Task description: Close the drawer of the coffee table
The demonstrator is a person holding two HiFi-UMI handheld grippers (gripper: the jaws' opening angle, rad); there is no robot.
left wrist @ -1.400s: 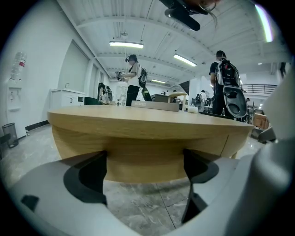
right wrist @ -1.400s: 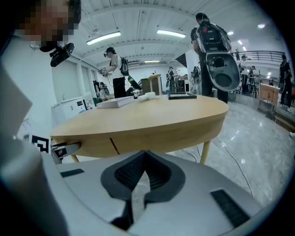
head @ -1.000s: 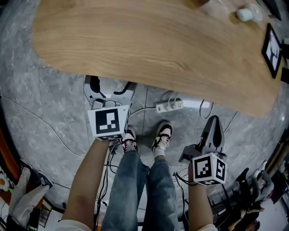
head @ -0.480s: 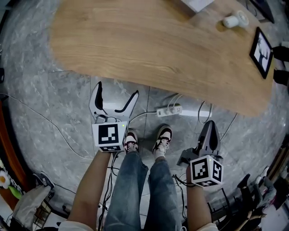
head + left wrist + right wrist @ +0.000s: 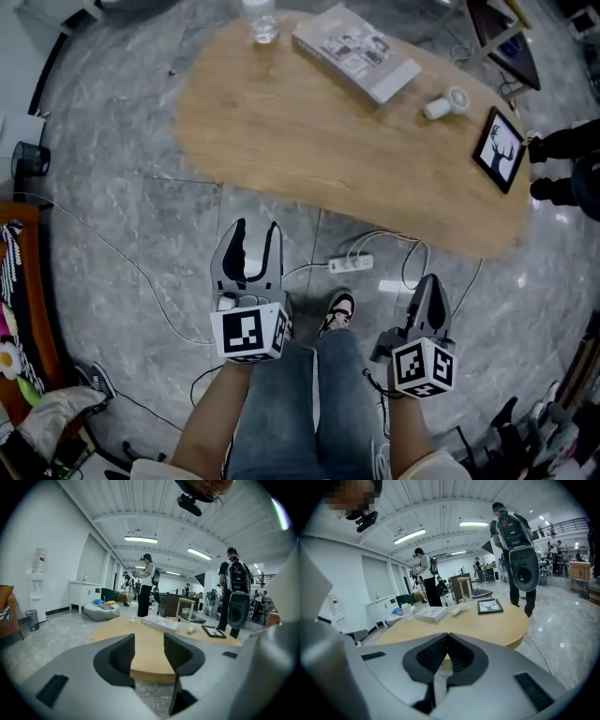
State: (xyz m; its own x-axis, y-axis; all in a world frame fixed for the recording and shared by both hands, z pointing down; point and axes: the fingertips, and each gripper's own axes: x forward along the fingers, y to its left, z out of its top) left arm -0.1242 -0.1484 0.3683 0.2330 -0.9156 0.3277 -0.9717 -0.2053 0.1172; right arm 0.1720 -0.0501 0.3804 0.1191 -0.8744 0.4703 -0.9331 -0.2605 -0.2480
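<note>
1. I've got the coffee table [image 5: 309, 141] ahead of both grippers. Its oval wooden top runs long from upper left to lower right in the head view, and its near long edge faces me.
2. I can't find the drawer itself. No view shows a drawer front, and nothing sticks out from under that near edge, so I judge it's either already pushed in or hidden beneath the top.
3. The left gripper [image 5: 256, 228] points at the left half of the near edge, and the right gripper [image 5: 429, 279] points towards the table's right end. Both stop short of the edge with open floor between, and neither is clearly the nearer one.
4. The left jaws are part-way apart and closing as I watch. Only the far-off table top shows through the gap, so nothing is held.
5. The right jaws are pressed fully together, pad to pad, and they are empty too.
6. If the drawer still needs a push, it calls for a move forward and down towards that near edge, because both tools ride well above the floor.
7. Compared with a second ago, the table then filled the top of the head view. Now I see the whole top, with the book [image 5: 356, 52] and the picture frame [image 5: 498, 150] on it.
8. Both grippers have come up, and the left jaws, spread wide half a second back, are now much narrower.
9. The power strip [image 5: 350, 264] lies on the floor in the same spot by the near edge.
</note>
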